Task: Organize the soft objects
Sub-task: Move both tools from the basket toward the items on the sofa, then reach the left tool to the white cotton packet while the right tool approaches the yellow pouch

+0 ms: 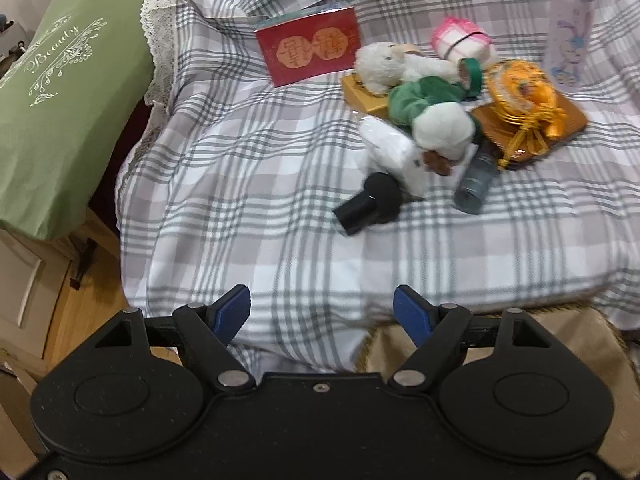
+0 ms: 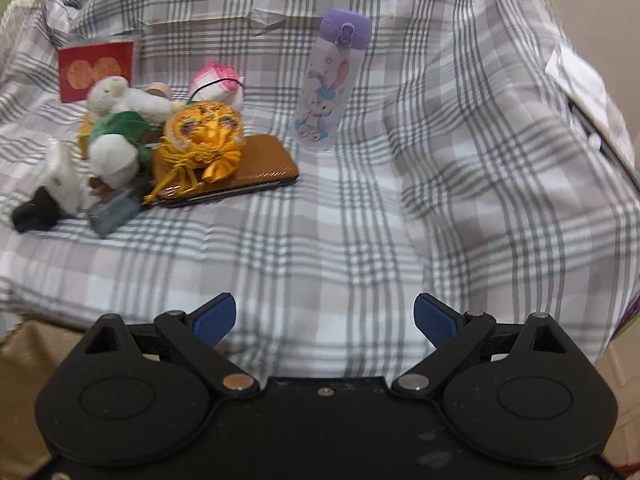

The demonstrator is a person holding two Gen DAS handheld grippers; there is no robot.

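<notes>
I'm holding both tongs low at the near edge of the bed. Left tongs (image 1: 322,314) are gaping wide w/ nothing between the blue pads; right tongs (image 2: 325,320) are doing the same, also carrying nothing. Both are hanging over the plaid sheet (image 1: 248,208), well apart from the pile.

Going outward in the left view: a black cylinder (image 1: 370,202) is lying on its side nearest me, touching a white plush (image 1: 394,152) behind it. Just beside that, a dark grey-blue bottle (image 1: 476,180) is lying tilted. The soft stuff is sitting in one heap past mid-bed: a green-and-white plush (image 1: 436,116) is leaning over the others, and a white teddy (image 1: 384,64) is resting partly on a yellow box (image 1: 362,94). I can't tell what's in the box. An orange embroidered pouch w/ tassel (image 2: 202,140) is sitting on top of a flat brown case (image 2: 264,164). A roll of green tape (image 1: 472,74) is standing btwn teddy and pouch. Behind, a pink-and-white fluffy bundle (image 1: 460,38) w/ a black band around it.

Farther back, a red card box (image 1: 310,50) is standing upright, and a purple-lidded bunny bottle (image 2: 332,80) is standing apart to the right, lid shut.

Left of the bed, a green pillow (image 1: 60,96) marked "Beauty" is lying beside a lace edge; wood floor (image 1: 88,300) below.
</notes>
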